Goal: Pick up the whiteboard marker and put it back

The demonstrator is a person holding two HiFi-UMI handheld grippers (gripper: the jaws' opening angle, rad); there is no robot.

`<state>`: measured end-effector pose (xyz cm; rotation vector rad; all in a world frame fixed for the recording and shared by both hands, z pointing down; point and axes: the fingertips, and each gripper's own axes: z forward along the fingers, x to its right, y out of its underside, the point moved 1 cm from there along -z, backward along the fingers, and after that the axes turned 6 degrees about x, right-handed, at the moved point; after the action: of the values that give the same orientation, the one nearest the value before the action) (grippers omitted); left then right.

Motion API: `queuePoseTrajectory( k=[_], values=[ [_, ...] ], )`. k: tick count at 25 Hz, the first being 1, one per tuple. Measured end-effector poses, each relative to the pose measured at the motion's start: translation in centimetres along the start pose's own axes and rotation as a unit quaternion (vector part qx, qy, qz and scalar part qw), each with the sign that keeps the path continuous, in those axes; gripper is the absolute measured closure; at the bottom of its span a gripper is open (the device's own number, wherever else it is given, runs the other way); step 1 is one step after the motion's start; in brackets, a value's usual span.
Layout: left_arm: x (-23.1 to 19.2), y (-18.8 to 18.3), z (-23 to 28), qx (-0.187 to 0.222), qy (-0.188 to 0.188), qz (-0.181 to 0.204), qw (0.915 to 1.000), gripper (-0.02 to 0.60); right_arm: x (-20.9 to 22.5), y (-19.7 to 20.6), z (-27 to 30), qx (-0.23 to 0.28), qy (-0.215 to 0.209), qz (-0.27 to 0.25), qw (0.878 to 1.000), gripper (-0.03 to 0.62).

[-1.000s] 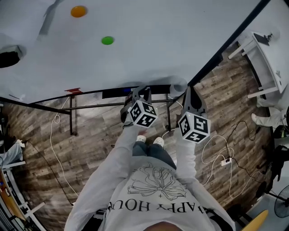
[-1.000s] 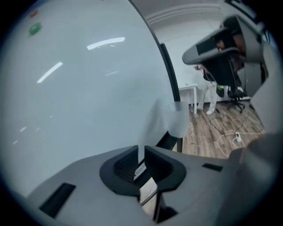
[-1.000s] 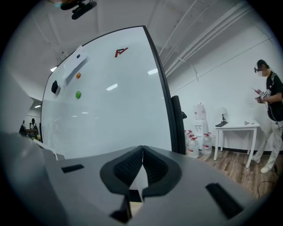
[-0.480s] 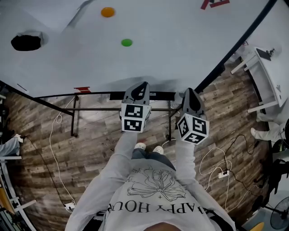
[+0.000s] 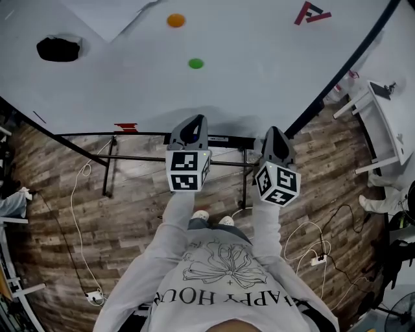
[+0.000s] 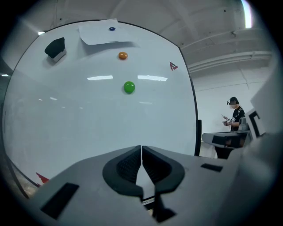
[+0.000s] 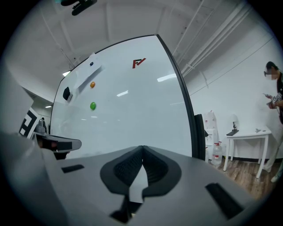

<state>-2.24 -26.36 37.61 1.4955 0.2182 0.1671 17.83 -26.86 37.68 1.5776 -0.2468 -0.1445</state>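
Observation:
I see no whiteboard marker in any view. Both grippers are held level in front of the whiteboard's [image 5: 259, 71] lower edge, above its black tray [image 5: 224, 139]. My left gripper [image 5: 194, 118] is shut; in the left gripper view its pads [image 6: 141, 148] meet with nothing visible between them. My right gripper [image 5: 272, 130] hangs beside it to the right, also shut and empty [image 7: 142, 148]. On the board are a green magnet [image 5: 196, 63], an orange magnet [image 5: 176, 20], a black eraser [image 5: 58, 48] and a red logo [image 5: 310, 13].
The board stands on a black metal frame [image 5: 107, 159] over a wood floor with white cables [image 5: 81, 214]. A small white table [image 5: 382, 123] is to the right. A person [image 6: 233, 115] stands far off beside the board. A paper sheet [image 6: 106, 34] is pinned near the board's top.
My left gripper has risen from the tray and rolled upright, its cube now squarely facing the head camera. The right gripper lifted a little. The view shifted up the board.

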Motion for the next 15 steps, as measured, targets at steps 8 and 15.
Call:
queuePoseTrajectory(
  k=[8, 15],
  values=[
    [-0.54, -0.55, -0.73, 0.004, -0.007, 0.005, 1.0, 0.571, -0.32, -0.28, -0.24, 0.002, 0.001, 0.003, 1.0, 0.591],
    [-0.56, -0.31, -0.69, -0.003, -0.006, 0.017, 0.9998, 0.571, -0.49, -0.1, -0.17, 0.002, 0.003, 0.002, 1.0, 0.592]
  ],
)
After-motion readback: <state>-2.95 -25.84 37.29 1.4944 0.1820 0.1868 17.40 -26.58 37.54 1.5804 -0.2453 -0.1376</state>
